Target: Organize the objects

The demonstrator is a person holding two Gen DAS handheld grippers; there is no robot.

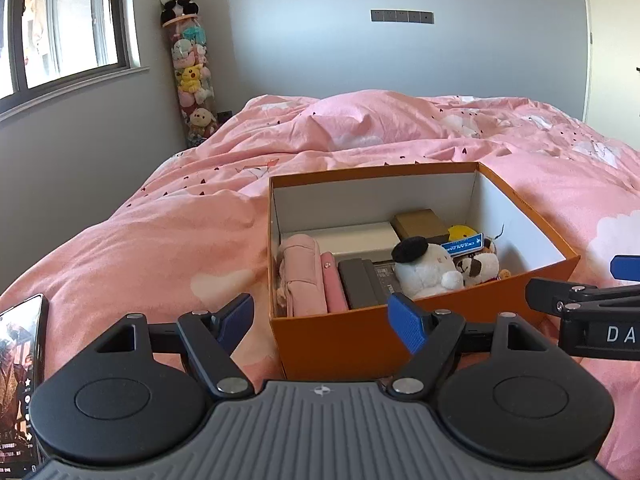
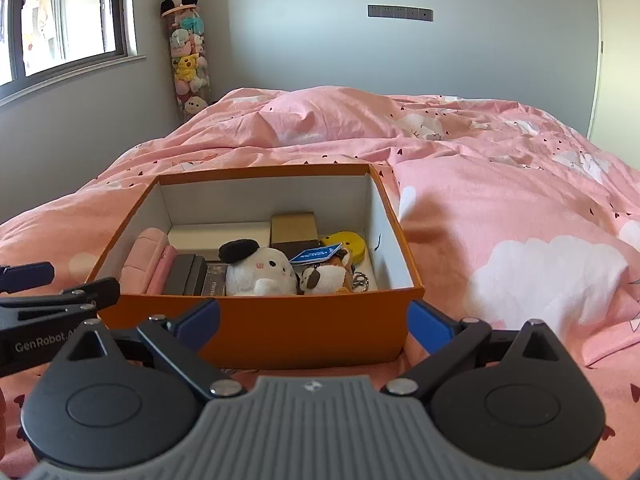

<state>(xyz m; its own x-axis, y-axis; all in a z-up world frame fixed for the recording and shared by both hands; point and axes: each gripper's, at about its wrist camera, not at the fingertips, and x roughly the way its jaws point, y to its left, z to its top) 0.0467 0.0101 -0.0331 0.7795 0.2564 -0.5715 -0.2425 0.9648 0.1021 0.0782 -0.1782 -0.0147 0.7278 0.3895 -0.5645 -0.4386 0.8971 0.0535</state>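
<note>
With plush toys and small cases already packed in the open orange cardboard box (image 2: 256, 332) at frame centre, the task looks nearly finished, as the left gripper (image 1: 326, 322) and right gripper (image 2: 314, 322) both gape empty before it.

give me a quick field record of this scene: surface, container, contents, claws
surface: pink patterned bed cover
container: open orange cardboard box, white inside, resting on the cover
contents: white round plush toy with black hat, pink fabric pouch, dark grey flat cases, brown small box, yellow round item
left claw: open, empty
right claw: open, empty
</note>
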